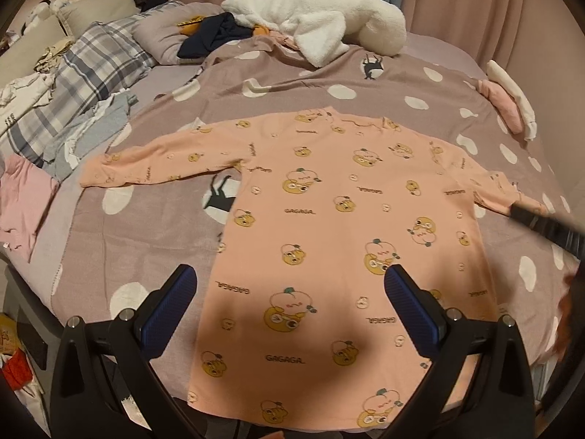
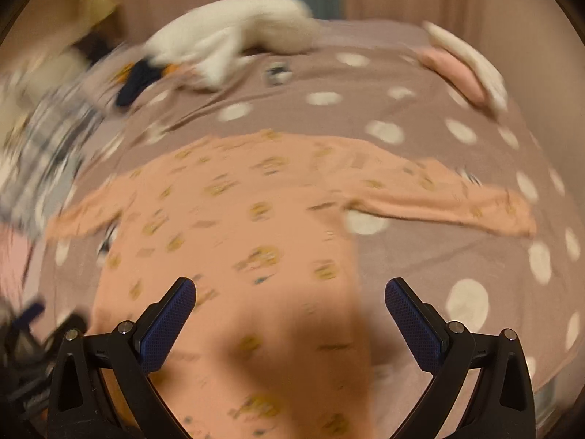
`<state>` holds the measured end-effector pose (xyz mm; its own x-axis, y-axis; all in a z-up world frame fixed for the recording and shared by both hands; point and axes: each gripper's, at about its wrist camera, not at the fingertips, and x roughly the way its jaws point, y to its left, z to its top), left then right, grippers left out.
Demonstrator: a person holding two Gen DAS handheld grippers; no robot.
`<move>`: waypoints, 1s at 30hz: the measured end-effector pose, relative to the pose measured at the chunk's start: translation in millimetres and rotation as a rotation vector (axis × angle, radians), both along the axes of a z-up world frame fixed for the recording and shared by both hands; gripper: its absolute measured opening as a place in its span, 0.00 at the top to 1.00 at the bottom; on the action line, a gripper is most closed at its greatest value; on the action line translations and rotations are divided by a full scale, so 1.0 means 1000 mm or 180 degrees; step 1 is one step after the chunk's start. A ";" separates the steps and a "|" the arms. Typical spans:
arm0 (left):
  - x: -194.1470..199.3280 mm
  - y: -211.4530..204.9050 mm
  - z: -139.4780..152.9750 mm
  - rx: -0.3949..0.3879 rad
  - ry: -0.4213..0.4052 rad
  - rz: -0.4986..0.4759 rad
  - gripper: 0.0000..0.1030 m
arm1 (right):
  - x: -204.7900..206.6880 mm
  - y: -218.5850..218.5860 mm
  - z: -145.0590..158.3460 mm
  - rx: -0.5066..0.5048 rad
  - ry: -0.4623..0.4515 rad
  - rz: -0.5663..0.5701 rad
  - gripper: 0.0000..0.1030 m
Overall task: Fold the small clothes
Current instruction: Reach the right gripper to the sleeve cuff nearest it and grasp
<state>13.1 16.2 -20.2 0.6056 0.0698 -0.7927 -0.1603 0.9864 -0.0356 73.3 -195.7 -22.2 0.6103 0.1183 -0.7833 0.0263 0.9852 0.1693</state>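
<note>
A small peach long-sleeved shirt [image 1: 329, 219] with yellow cartoon prints lies flat on the bed, both sleeves spread out, hem nearest me. My left gripper [image 1: 290, 285] hovers open over its lower half, nothing between the blue pads. In the right wrist view, which is motion-blurred, the same shirt [image 2: 237, 237] lies below my right gripper [image 2: 290, 296], open and empty above the shirt's lower right part. The right gripper's dark body [image 1: 548, 226] shows at the right edge of the left wrist view, near the right sleeve cuff.
The shirt rests on a mauve blanket with white dots [image 1: 146, 241]. A white plush garment [image 1: 321, 25], a dark garment [image 1: 212, 36] and plaid bedding [image 1: 84, 69] lie at the far side. Pink folded clothes [image 1: 508, 106] sit at right, a pink garment [image 1: 22, 197] at left.
</note>
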 end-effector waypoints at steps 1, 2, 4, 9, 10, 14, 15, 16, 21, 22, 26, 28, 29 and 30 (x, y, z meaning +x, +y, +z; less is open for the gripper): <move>0.000 0.002 0.000 0.0006 -0.0001 0.0019 0.01 | 0.005 -0.014 -0.003 0.0062 -0.0024 -0.0125 0.00; 0.000 0.003 -0.001 0.0006 0.0006 0.0036 0.01 | 0.011 -0.037 -0.007 0.0121 -0.0044 -0.0304 0.00; 0.003 0.007 -0.002 -0.0014 0.0027 0.0081 0.01 | 0.022 -0.079 -0.018 0.0215 0.0011 -0.0636 0.00; 0.012 0.009 -0.007 -0.0028 0.0054 0.0166 0.01 | 0.030 -0.187 -0.054 0.0581 -0.0123 -0.0944 0.00; 0.014 0.008 -0.008 -0.0036 0.0063 0.0170 0.01 | 0.027 -0.211 -0.064 0.0717 -0.0128 -0.1102 0.00; 0.025 0.004 -0.013 -0.0085 0.0136 0.0163 0.01 | 0.014 -0.278 -0.081 0.1505 -0.0237 -0.1394 0.00; 0.028 0.002 -0.014 -0.0082 0.0139 0.0171 0.01 | 0.009 -0.300 -0.086 0.1763 -0.0360 -0.1464 0.00; 0.030 -0.001 -0.015 -0.0072 0.0144 0.0182 0.01 | 0.008 -0.307 -0.090 0.1887 -0.0400 -0.1521 0.00; 0.043 -0.017 -0.023 -0.0071 0.0233 0.0083 0.01 | 0.009 -0.339 -0.128 0.2554 -0.0474 -0.1824 0.00; 0.045 -0.021 -0.025 -0.0070 0.0246 0.0048 0.01 | 0.012 -0.346 -0.136 0.2685 -0.0470 -0.1836 0.00; 0.053 -0.029 -0.036 -0.0007 0.0326 0.0005 0.01 | 0.025 -0.344 -0.135 0.2774 -0.0667 -0.1787 0.02; 0.057 -0.030 -0.043 0.0012 0.0393 -0.0008 0.01 | 0.043 -0.343 -0.133 0.2797 -0.0684 -0.1692 0.12; 0.059 -0.031 -0.046 0.0016 0.0432 -0.0018 0.01 | 0.050 -0.345 -0.134 0.2784 -0.0618 -0.1719 0.27; 0.061 -0.031 -0.049 0.0019 0.0467 -0.0021 0.01 | 0.060 -0.343 -0.135 0.2721 -0.0495 -0.1799 0.46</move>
<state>74.2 -14.4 -69.4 0.4836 0.0712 -0.8724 -0.1568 0.9876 -0.0063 133.5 -538.8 -157.1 0.8369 0.2625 -0.4803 0.3654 0.3854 0.8473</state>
